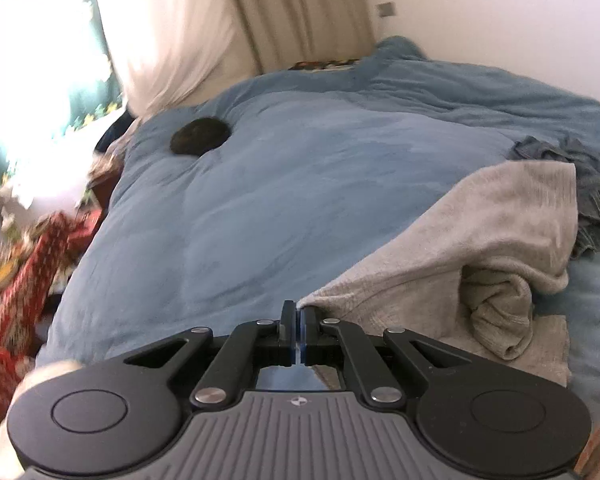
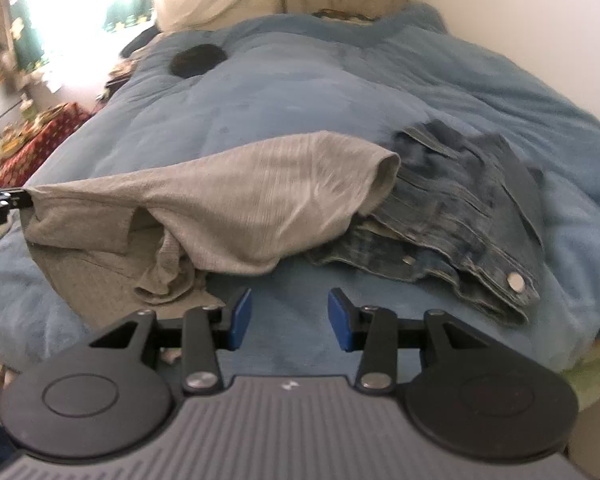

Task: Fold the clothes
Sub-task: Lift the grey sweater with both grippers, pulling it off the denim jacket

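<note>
A grey knit garment (image 1: 480, 236) lies rumpled on the blue bedcover (image 1: 284, 184). My left gripper (image 1: 299, 312) is shut on its corner and pulls the cloth taut to the left. In the right wrist view the same grey garment (image 2: 236, 204) stretches from the left gripper (image 2: 22, 199) at the left edge across to a denim jacket (image 2: 460, 216). Its far end rests on the denim. My right gripper (image 2: 289, 318) is open, low over bare bedcover just in front of the grey garment, holding nothing.
A dark round object (image 1: 199, 136) sits on the far left part of the bed. A red patterned cloth with clutter (image 1: 28, 272) stands left of the bed. Curtains (image 1: 296, 8) and a bright window are behind; a white wall (image 1: 500, 12) runs along the right.
</note>
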### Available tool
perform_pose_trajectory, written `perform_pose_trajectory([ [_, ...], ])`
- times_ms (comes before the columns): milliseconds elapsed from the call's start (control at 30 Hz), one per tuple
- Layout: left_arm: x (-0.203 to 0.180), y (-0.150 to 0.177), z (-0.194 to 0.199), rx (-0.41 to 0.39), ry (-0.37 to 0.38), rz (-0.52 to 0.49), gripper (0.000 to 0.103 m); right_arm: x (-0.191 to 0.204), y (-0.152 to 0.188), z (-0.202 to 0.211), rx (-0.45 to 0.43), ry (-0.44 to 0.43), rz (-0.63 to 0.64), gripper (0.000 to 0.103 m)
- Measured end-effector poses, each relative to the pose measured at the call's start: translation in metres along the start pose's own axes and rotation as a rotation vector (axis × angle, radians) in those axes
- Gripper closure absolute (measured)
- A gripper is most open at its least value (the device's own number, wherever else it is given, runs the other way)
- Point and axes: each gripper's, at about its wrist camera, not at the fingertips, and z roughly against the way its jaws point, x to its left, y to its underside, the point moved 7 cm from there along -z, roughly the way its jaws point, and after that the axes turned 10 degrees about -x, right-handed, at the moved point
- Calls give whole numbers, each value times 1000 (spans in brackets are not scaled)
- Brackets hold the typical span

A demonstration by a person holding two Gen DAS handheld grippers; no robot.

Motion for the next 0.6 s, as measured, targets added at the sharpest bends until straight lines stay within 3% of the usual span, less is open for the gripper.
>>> perform_pose_trajectory([
  [133, 41, 10, 24, -29, -93, 16, 101, 34, -4, 5, -23, -28, 108, 57],
  [267, 92, 25, 38, -14, -177, 105, 101, 72, -3, 7, -39, -75, 223, 57],
  [400, 117, 48, 43, 30, -165, 244, 101, 115, 6, 0, -50, -137, 378, 58],
  [500, 121, 54, 40, 48, -161, 266, 101, 141, 15, -12, -48, -190, 493, 59],
  [600, 123, 60, 36, 63, -158, 279, 101, 156, 26, -27, -56, -190, 634, 59],
])
